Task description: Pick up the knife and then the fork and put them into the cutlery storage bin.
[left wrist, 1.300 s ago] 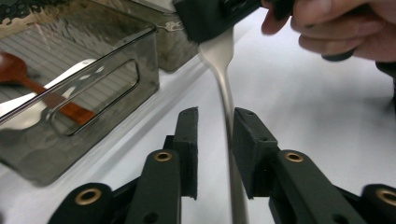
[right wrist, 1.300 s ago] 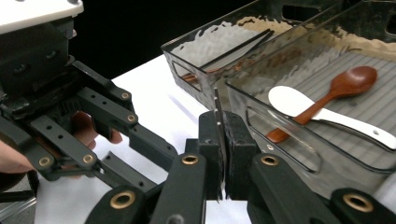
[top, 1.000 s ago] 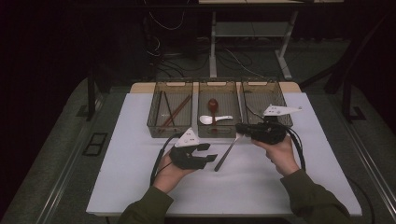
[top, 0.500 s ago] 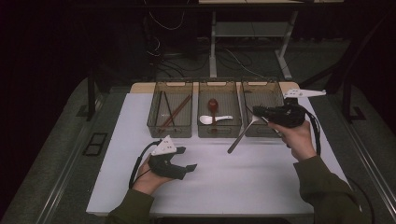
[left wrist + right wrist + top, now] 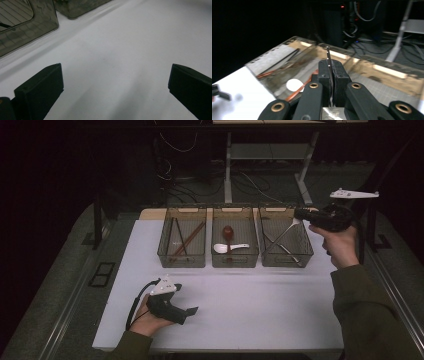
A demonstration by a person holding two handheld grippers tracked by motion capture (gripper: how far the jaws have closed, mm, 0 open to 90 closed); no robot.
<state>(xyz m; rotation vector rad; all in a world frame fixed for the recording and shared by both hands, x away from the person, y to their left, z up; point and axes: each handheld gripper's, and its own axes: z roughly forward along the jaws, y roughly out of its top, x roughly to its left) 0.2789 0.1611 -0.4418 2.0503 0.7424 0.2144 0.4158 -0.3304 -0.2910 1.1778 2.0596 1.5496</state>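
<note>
My right gripper [image 5: 299, 214] hangs over the far right corner of the right bin [image 5: 305, 256], shut on a slim metal utensil [image 5: 282, 234] that slants down into that bin. In the right gripper view the jaws of this gripper [image 5: 331, 72] pinch the utensil's thin edge [image 5: 328, 53], which sticks up above them. My left gripper [image 5: 192, 311] rests on the white table [image 5: 260, 300] at the front left, open. In the left gripper view this gripper [image 5: 115, 87] has only bare table between its jaws.
Three smoky see-through bins stand in a row at the back. The left bin [image 5: 165, 251] holds chopsticks [image 5: 187, 239]. The middle bin [image 5: 235, 261] holds a white spoon [image 5: 227, 248] and a reddish-brown spoon [image 5: 228, 233]. Dark utensils lie in the right bin.
My right gripper has carried the utensil from mid-table up and right to the right bin. My left gripper has slid left toward the front edge.
</note>
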